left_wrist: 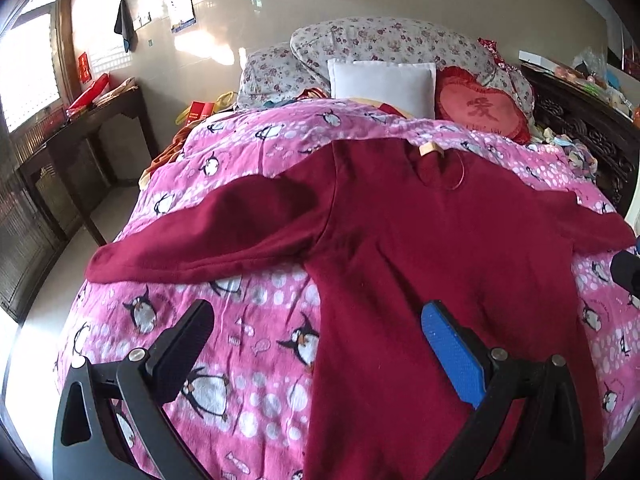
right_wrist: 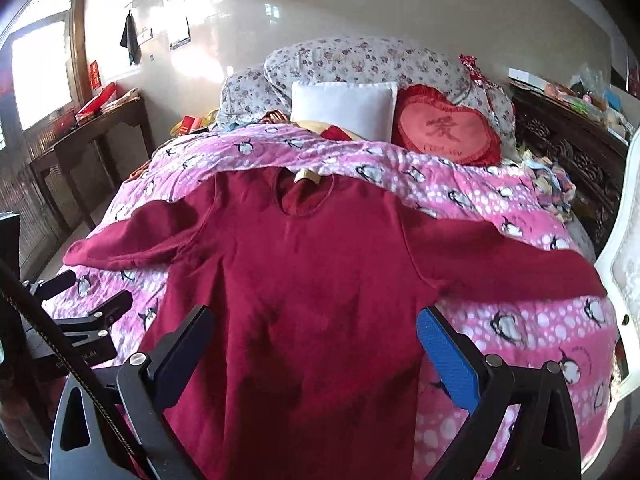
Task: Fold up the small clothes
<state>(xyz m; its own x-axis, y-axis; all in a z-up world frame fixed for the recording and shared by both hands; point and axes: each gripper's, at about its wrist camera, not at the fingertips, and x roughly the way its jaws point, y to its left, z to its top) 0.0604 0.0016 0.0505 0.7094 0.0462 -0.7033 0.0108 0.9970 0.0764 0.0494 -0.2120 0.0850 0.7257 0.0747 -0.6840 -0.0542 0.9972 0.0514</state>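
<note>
left wrist: penguin blanket (left_wrist: 256,320) under red top (left_wrist: 400,240)

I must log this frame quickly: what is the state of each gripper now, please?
Left gripper: open, holding nothing, above the red shirt.
Right gripper: open, holding nothing, above the same shirt.

1. I see one dark red long-sleeved top (left_wrist: 400,248) (right_wrist: 304,272) lying flat and unfolded on the pink penguin-print blanket (left_wrist: 248,312) (right_wrist: 520,320).
2. Its round neckline points toward the pillows, with a small tan label showing inside the collar.
3. Both sleeves are spread out sideways, each angled slightly down toward its cuff.
4. The body runs straight down toward me; its hem is out of view.
5. The fabric looks soft and mostly smooth, with faint creases.
</note>
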